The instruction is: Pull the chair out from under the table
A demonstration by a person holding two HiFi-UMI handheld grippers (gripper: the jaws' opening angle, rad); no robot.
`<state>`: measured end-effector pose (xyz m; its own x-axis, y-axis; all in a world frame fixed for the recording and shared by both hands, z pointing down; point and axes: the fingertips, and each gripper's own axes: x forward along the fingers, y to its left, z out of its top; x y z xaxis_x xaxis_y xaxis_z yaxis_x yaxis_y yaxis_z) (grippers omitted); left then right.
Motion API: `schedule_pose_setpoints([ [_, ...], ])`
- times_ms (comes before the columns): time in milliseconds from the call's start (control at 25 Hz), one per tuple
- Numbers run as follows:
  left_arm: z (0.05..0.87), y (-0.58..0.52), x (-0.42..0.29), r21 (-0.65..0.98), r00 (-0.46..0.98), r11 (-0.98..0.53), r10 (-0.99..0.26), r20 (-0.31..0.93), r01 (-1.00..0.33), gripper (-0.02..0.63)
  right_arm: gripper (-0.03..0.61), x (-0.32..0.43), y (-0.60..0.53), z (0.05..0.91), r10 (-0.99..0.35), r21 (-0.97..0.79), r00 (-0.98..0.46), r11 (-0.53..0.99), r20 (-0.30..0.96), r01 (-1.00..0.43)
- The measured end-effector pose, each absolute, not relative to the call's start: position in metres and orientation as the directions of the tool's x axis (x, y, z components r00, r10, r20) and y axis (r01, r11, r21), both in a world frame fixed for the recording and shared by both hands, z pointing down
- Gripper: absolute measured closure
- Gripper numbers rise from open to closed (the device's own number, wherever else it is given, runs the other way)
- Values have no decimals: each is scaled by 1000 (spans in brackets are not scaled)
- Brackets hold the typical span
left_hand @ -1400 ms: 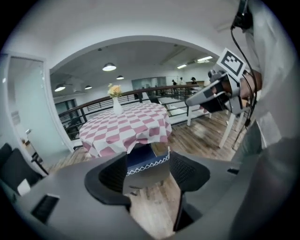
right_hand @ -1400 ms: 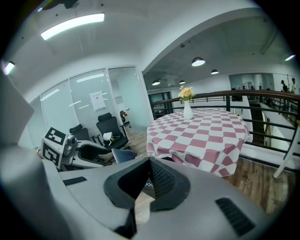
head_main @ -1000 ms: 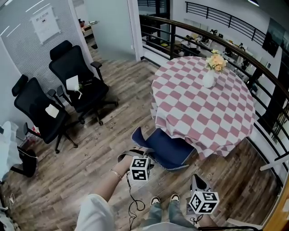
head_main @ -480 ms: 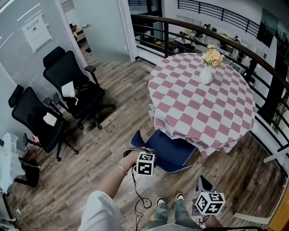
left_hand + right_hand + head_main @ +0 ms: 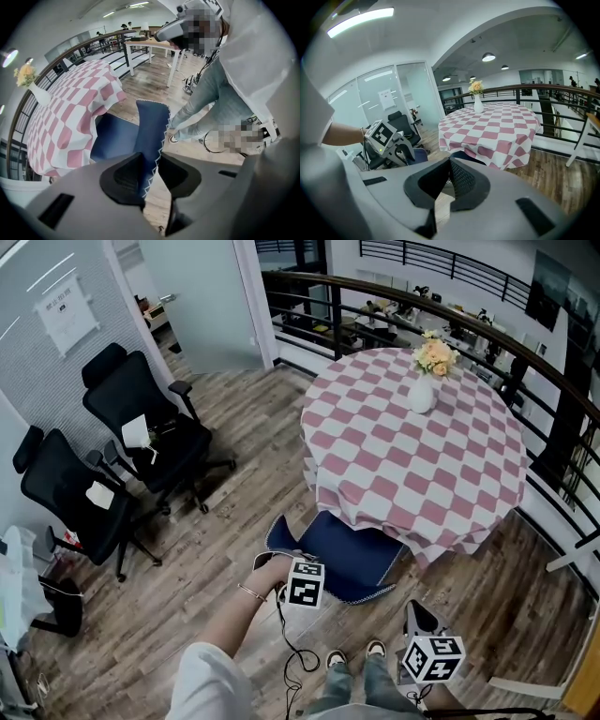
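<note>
A blue chair (image 5: 352, 554) stands with its seat tucked under the round table (image 5: 412, 446), which wears a pink-and-white check cloth. Its backrest (image 5: 281, 532) points toward me. My left gripper (image 5: 279, 557) points steeply down over the top of that backrest. In the left gripper view the blue backrest (image 5: 152, 126) with white zigzag trim runs between the jaws of the left gripper (image 5: 152, 171). They are closing, and floor still shows beside the right pad. My right gripper (image 5: 412, 610) hangs by my feet, and in its own view the right gripper (image 5: 448, 164) is shut on nothing.
A white vase of flowers (image 5: 422, 390) stands on the table. Two black office chairs (image 5: 141, 427) sit at the left by a glass wall. A dark railing (image 5: 441, 315) curves behind the table. My shoes (image 5: 352, 654) and a cable lie on the wood floor.
The left gripper has tipped further down over the chair's backrest and its jaws have narrowed round it. The right gripper has stayed where it was.
</note>
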<state>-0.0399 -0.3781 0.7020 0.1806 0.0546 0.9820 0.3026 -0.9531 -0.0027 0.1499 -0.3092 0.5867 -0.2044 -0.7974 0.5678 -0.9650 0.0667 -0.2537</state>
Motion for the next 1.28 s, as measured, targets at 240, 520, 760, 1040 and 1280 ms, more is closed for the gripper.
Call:
schedule_pose_setpoints([
  [240, 701, -362, -43, 17, 171, -950, 74, 983, 311, 505, 561, 145, -310, 583, -803, -256, -210, 74, 558, -964],
  [520, 701, -348, -54, 18, 159, -947, 73, 985, 320, 509, 561, 142, -304, 579, -806, -251, -215, 85, 551, -964],
  [760, 701, -335, -71, 17, 144, -948, 66, 987, 319, 509, 561, 143, -296, 576, -810, -253, -211, 80, 547, -964],
  [1040, 701, -314, -87, 25, 124, -943, 70, 990, 331, 509, 561, 130, -290, 571, -813, -256, -228, 101, 536, -961],
  [1280, 702, -297, -101, 30, 121, -944, 74, 990, 330, 509, 561, 118, -285, 569, -812, -257, -241, 116, 531, -959],
])
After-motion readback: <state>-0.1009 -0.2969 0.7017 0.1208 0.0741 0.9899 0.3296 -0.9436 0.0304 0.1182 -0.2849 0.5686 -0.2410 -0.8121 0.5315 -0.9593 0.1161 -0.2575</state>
